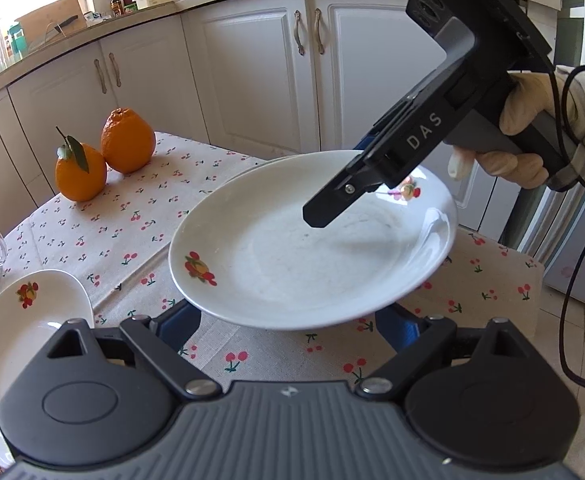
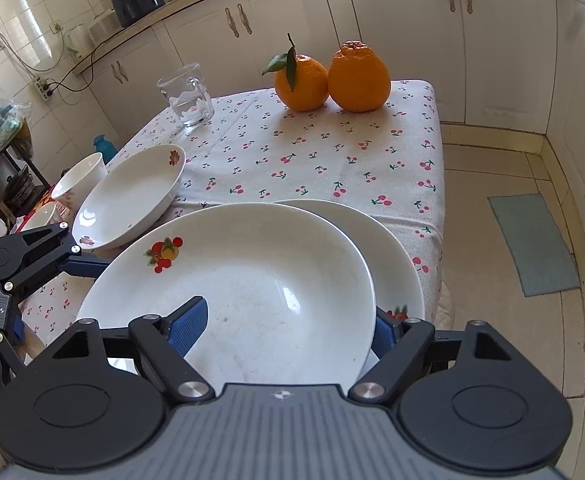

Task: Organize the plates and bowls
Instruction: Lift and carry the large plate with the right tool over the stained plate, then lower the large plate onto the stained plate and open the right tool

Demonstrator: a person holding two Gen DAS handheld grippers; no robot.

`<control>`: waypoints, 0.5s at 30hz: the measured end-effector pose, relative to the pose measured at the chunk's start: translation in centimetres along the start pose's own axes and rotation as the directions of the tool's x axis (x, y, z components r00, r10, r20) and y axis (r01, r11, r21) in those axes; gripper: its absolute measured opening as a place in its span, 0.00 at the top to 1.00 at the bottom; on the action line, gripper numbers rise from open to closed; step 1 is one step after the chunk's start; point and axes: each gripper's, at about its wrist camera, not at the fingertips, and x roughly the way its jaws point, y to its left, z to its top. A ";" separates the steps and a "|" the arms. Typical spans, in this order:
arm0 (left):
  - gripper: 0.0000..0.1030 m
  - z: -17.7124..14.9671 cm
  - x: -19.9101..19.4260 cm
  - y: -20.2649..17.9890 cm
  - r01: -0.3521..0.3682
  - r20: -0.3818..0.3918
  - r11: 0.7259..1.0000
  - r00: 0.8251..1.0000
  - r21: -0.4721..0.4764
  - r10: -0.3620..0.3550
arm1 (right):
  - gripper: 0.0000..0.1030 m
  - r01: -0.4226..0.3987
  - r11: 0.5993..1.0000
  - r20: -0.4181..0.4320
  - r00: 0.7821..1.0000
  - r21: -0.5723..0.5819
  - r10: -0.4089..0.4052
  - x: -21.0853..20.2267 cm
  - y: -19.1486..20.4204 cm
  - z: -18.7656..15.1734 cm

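**Plate held over the near corner of the tabletop by both claws**

The tabletop under a cherry-print cloth ends at the right of the right wrist view, bare floor beyond; its far half is open apart from two oranges and a glass mug. A second plate lies under the raised plate, and an oval dish sits at centre left.

The right claw grips the plate's near rim, one blue pad inside the bowl, the other under the rim. The left claw stands wide, fingers beneath the plate; whether they press it I cannot tell.

A gloved hand at the right of the left wrist view holds the right claw angled downward.
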 end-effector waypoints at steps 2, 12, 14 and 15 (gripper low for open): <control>0.09 0.0 0.2 0.2 0.013 -0.001 1.000 1.000 -0.006 -0.013 | 0.16 0.002 1.000 0.000 1.000 0.003 -0.002 0.0 -0.1 -0.1; 0.09 0.1 0.3 0.5 0.039 -0.001 0.999 0.999 -0.020 -0.040 | 0.16 0.009 1.000 0.002 1.000 0.018 -0.009 -0.7 -0.4 -0.6; 0.08 0.0 0.3 0.6 0.041 0.002 0.999 0.999 -0.025 -0.041 | 0.16 0.012 1.000 0.003 1.000 0.022 -0.012 -0.9 -0.4 -0.8; 0.08 0.1 0.3 0.6 0.041 0.003 0.999 0.999 -0.026 -0.041 | 0.16 0.014 1.000 0.004 1.000 0.024 -0.014 -1.0 -0.4 -0.9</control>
